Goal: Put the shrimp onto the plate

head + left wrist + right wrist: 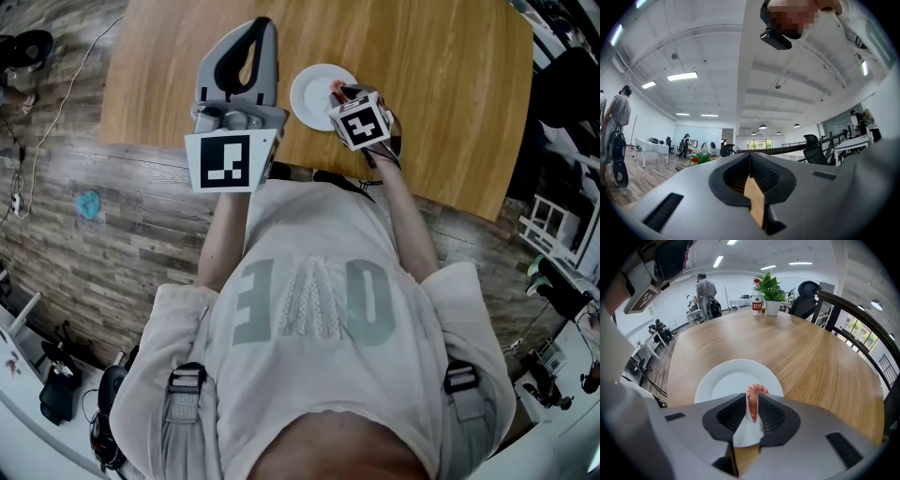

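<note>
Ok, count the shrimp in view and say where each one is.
1. The curled pink shrimp is pinched between the jaws of the right gripper, held over the round white plate on the wooden table. No other shows in any view.

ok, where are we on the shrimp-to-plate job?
Done: the shrimp is picked up, clamped between the jaws of the right gripper.
In hand: it is held at the near edge of the white plate on the table.
Left: open the jaws and release it; the visible part of the plate is bare.
The left gripper is raised, jaws together, holding nothing.
</note>
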`<state>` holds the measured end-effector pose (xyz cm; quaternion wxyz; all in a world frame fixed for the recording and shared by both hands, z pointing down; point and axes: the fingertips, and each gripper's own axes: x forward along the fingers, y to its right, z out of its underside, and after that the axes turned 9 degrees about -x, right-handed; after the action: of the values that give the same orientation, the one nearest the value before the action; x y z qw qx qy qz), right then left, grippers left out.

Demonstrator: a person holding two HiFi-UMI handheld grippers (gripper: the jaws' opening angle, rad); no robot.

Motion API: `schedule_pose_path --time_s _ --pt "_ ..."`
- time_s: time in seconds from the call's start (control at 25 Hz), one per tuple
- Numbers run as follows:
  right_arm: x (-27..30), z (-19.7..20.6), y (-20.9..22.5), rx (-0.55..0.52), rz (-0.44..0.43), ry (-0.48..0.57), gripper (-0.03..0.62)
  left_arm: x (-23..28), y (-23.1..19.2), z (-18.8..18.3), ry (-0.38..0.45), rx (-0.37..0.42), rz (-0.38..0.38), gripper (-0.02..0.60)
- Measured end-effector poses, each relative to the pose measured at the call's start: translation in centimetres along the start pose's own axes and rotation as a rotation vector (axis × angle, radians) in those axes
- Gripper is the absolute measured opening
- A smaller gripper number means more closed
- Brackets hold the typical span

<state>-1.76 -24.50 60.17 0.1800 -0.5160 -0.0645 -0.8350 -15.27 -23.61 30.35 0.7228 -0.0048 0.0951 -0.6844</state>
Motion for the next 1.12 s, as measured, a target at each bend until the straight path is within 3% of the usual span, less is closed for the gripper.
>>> schedule_pose_path --time_s 0.28,0.48,0.6,0.76,0.92,1.12 --pt "-1.3 -1.8 0.0 0.014 0.000 0.070 0.100 0.1 0.3 -0.2 0.008 0.006 0.012 0.011" --pt "-5.9 -7.6 2.1 0.082 0.051 0.305 0.096 0.3 0.9 -0.7 0.014 0.012 0.032 0.011" --pt "-11.0 -12.1 3.7 0.111 0.117 0.494 0.057 0.6 1.5 -1.2 0.027 0.017 0.052 0.011" --pt "-17.8 -16.5 4.7 0.035 0.233 0.664 0.037 0.7 2.4 -2.7 0.045 0.018 0.071 0.011" --pt "-23.9 -19.0 5.1 -0.030 0.379 0.813 0.021 0.8 3.3 -5.4 0.089 0.047 0.090 0.011" --pt "-30.0 -19.6 4.3 -0.020 0.459 0.998 0.020 0.7 4.2 -8.1 0.150 0.055 0.124 0.011"
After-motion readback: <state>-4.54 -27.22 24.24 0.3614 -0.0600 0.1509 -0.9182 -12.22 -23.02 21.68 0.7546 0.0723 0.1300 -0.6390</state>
